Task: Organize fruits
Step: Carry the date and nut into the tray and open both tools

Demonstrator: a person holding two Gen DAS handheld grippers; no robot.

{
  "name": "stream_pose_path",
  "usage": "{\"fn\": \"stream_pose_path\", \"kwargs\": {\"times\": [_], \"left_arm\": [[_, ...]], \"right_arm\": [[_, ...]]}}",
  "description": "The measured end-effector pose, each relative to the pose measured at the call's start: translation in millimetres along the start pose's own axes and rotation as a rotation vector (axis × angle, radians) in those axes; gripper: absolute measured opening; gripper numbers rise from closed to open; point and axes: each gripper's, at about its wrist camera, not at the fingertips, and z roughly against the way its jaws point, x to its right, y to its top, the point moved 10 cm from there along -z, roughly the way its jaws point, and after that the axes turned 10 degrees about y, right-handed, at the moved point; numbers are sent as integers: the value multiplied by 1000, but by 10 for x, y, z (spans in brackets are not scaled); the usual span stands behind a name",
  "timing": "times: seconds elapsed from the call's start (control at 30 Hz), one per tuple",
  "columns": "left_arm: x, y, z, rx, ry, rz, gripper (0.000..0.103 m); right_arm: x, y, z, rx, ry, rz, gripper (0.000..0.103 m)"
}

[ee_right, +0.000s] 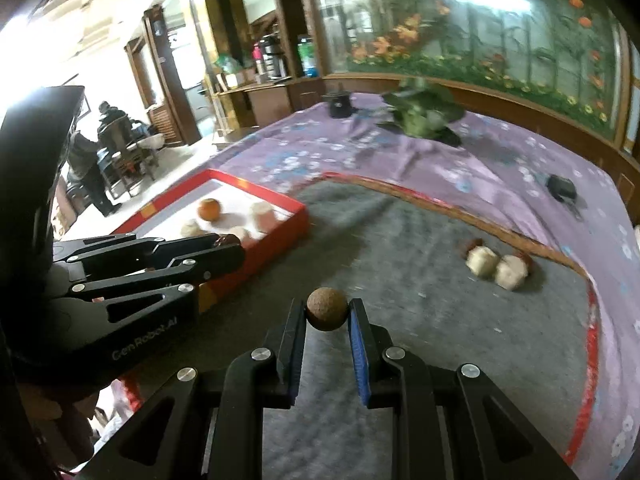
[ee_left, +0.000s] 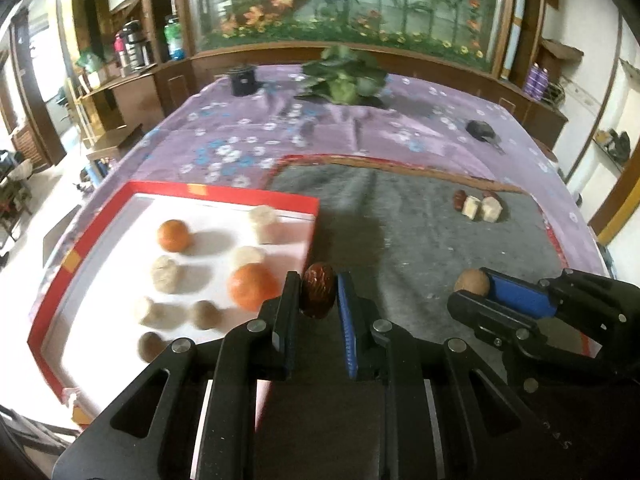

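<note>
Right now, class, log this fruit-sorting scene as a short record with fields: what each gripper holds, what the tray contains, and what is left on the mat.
left gripper: shut on a dark red date
right gripper: shut on a brown round fruit
red tray: two oranges, several pale and brown fruits
grey mat: two pale pieces, small red fruits beside them
</note>
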Motion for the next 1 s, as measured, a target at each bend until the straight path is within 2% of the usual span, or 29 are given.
{"fn": "stream_pose_path", "kwargs": {"times": [0.3,0.7,1.0], "left_arm": [[-503,-106,37,-3,40,69,18],[-1047,-374,-4,-50,76,126,18],[-1228,-530,-88,-96,67,151,18]], "right_arm": [[-516,114,-225,-24,56,74,20],[-901,167,-485,-69,109,137,20],[-1102,176,-772,-126,136,178,20]]}}
